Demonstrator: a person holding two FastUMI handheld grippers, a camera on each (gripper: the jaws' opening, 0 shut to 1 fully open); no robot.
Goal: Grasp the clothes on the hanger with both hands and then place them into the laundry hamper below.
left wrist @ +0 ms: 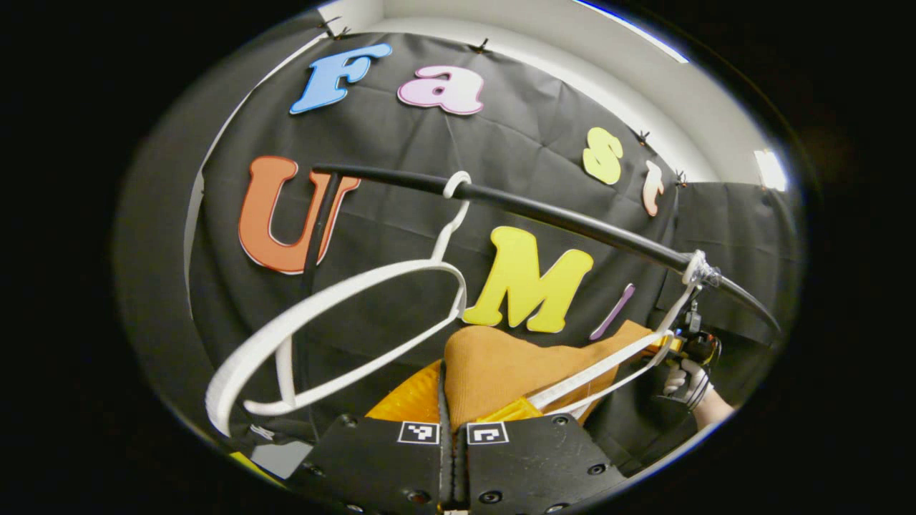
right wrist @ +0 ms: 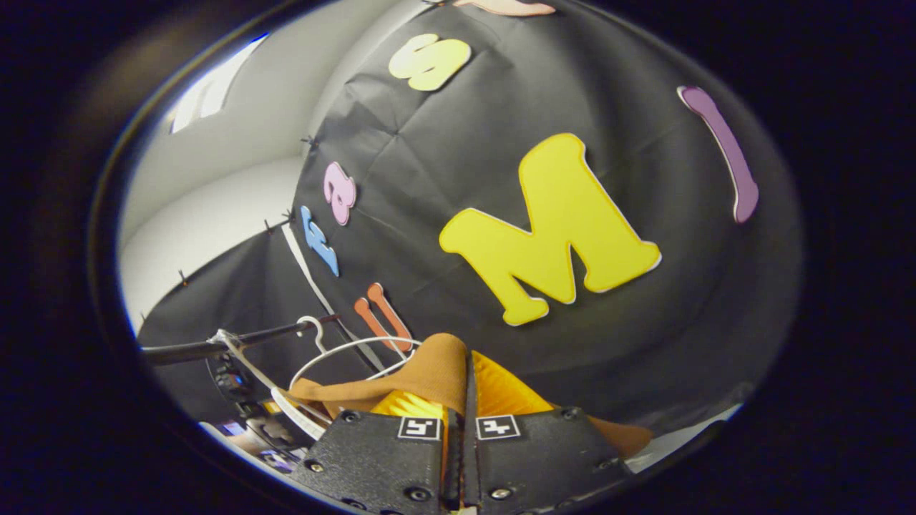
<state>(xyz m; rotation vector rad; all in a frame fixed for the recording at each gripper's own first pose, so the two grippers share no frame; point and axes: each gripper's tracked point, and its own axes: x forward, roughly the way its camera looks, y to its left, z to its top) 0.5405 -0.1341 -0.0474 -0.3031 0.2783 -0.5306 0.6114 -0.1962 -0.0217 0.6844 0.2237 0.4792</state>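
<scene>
A tan ribbed garment [left wrist: 501,361] bunches up right in front of my left gripper [left wrist: 445,390], whose jaws are closed on a fold of it. An empty white hanger [left wrist: 322,315] hangs from the black rail [left wrist: 551,213] just to the left. A second white hanger [left wrist: 615,365] still runs through the cloth on the right. In the right gripper view the same tan garment [right wrist: 429,372] is pinched in my right gripper [right wrist: 469,386]. That gripper, in a gloved hand [left wrist: 687,383], also appears far right in the left gripper view.
The black rail [right wrist: 207,349] crosses low on the left in the right gripper view, carrying a white hanger [right wrist: 343,350]. The black cloth wall [left wrist: 444,143] stands close behind the rail. White room walls [right wrist: 215,207] show beyond the cloth.
</scene>
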